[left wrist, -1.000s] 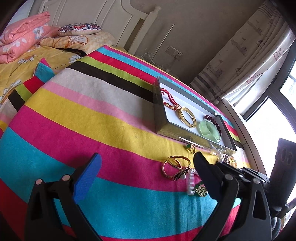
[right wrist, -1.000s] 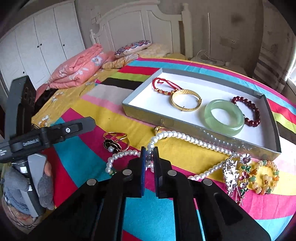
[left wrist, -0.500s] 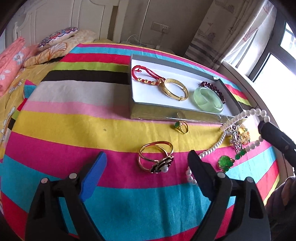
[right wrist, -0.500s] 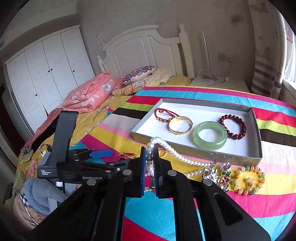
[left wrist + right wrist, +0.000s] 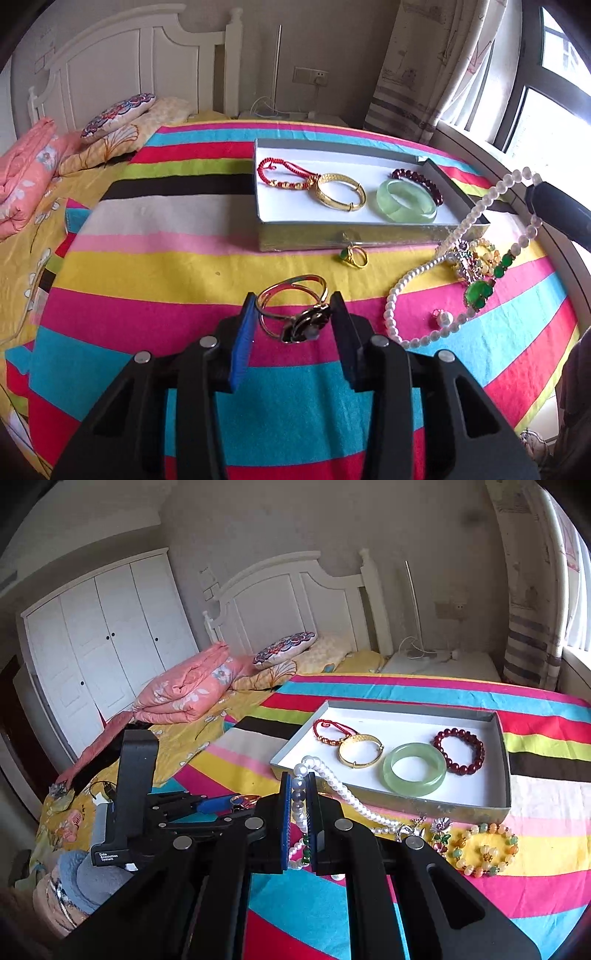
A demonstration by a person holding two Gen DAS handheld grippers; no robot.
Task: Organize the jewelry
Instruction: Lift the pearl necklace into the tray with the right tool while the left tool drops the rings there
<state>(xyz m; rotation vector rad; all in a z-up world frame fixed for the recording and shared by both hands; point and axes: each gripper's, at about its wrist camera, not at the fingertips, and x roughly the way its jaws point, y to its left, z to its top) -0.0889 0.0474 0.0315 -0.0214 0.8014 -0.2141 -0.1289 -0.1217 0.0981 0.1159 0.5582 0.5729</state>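
Observation:
A gold bangle with a black flower lies on the striped bedspread between the fingers of my left gripper. Its jaws are closing on the bangle, and a thin gap still shows at each pad. My right gripper is shut on a white pearl necklace, holding one end above the bed. The strand trails down onto the cover with a green pendant. The grey tray holds a red cord bracelet, a gold bangle, a jade bangle and a dark red bead bracelet.
A gold ring with a green stone lies just in front of the tray. A brooch and a pastel bead bracelet rest beside the necklace. Folded pink bedding and pillows sit near the headboard. A window is to the right.
My left gripper swung toward the flower bangle and narrowed its wide-open jaws around it. My right gripper rose, lifting the pearl necklace off the bedspread.

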